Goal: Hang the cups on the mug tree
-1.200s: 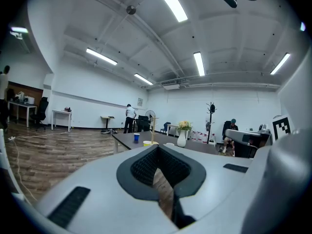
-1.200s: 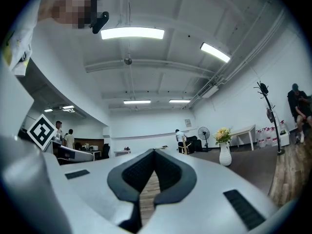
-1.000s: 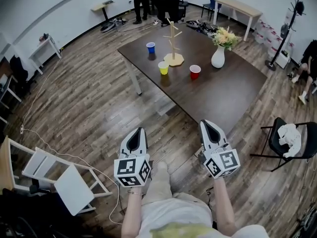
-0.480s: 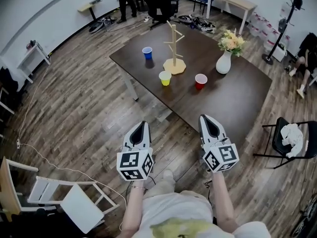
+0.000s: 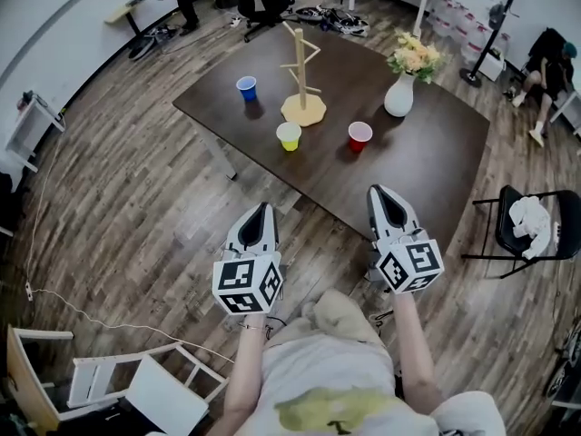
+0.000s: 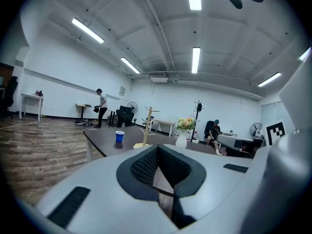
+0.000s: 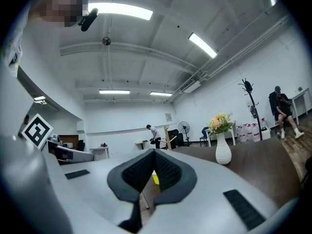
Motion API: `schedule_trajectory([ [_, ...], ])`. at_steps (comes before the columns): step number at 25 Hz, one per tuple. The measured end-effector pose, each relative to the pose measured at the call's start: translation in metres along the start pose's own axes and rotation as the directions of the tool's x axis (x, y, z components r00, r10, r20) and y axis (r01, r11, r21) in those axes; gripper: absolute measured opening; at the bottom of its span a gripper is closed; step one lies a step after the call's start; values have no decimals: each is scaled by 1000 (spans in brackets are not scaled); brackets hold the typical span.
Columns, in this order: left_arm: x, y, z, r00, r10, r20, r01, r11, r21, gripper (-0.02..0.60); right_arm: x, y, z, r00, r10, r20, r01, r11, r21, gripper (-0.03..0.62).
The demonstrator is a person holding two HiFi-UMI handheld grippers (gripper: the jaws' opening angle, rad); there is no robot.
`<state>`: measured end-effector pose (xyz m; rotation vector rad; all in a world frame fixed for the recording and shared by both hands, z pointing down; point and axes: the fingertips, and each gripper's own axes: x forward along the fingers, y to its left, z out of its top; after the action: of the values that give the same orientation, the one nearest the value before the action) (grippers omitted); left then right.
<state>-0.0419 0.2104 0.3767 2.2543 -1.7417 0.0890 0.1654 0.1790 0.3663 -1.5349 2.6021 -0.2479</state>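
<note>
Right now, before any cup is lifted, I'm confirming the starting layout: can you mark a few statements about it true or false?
The blue plastic cup, yellow plastic cup and red plastic cup all stand on the dark wooden table. True.
A cup hangs on the wooden mug tree. False: its pegs are bare.
The right gripper holds the yellow plastic cup. False: its fingers are shut on nothing.
The white vase of flowers stands on that table. True.
The left gripper is shut and empty. True.
</note>
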Motion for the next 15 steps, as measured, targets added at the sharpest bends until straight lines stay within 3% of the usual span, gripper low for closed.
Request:
schedule_trajectory([
  [6, 29, 5, -17, 998, -27, -58, 25, 999, -43, 15, 23, -21, -10, 998, -35, -56, 32, 998, -52, 20],
  [11, 71, 19, -20, 996, -37, -84, 34, 999, -32, 15, 57, -60, -20, 993, -89, -81, 82, 994, -78, 20],
  [15, 115, 22, -24, 991, -60, -119, 56, 998, -37, 15, 91, -82, -27, 990, -80, -114, 72, 995, -76, 20],
])
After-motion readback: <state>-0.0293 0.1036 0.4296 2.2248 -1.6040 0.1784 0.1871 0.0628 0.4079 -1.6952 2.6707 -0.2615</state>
